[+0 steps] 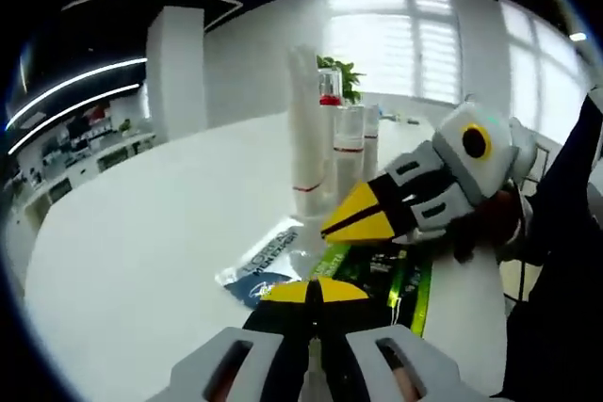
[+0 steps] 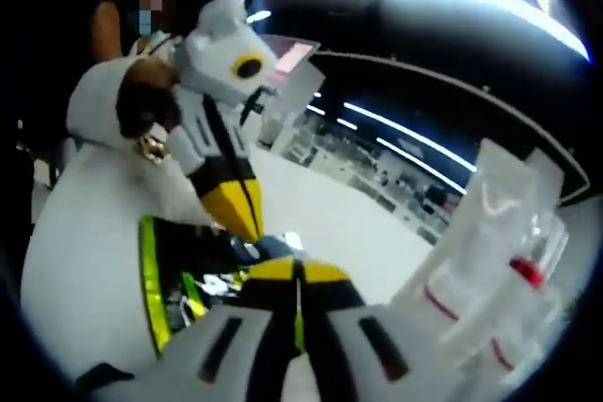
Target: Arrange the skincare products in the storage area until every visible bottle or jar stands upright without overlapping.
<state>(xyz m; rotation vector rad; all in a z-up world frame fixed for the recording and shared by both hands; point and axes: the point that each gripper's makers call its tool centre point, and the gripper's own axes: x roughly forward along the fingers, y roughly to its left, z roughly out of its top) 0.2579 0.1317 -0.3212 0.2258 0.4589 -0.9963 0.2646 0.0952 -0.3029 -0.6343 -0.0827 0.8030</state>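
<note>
Closed yellow tips of the left tongs (image 1: pixel 314 291) sit nearest, jaws together and, as far as can be seen, empty, above a flat sachet (image 1: pixel 266 256) on the white surface (image 1: pixel 141 233). Rightward, the green-edged tray (image 1: pixel 407 280) lies under the right tongs (image 1: pixel 363 218), likewise clenched, nothing visible between them. Clear upright bottles (image 1: pixel 325 143) stand beyond. Judged step: positioning before a pick. Ample open surface lies left; the right edge is close.

The left gripper (image 1: pixel 314 291) points forward, its yellow-tipped jaws pressed together. The right gripper (image 2: pixel 298 273) is likewise closed, tips meeting the left's.
</note>
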